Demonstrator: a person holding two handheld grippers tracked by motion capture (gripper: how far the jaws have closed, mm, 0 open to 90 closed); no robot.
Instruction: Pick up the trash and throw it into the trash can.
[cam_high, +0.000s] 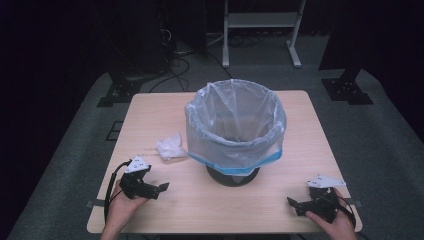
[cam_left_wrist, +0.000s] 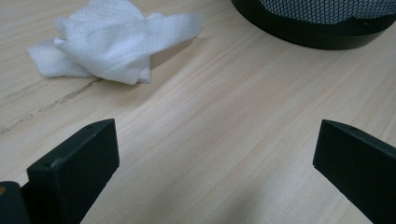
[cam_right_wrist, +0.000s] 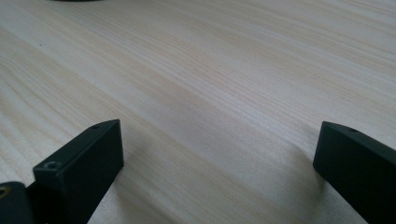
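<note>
White crumpled tissue lies just ahead of your left gripper, beside the lined bin. Both grippers gape wide and empty; your right gripper sits well apart across the surface.

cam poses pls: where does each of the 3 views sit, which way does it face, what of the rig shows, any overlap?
High view: above the person's side, looking forward and down on the table; both forearms, left gripper, right gripper.
Left gripper view: low over the table, facing the crumpled tissue and bin base; own open jaws.
Right gripper view: low, facing bare tabletop; own open jaws.
Shared: high and left gripper views both show tissue and bin.
</note>
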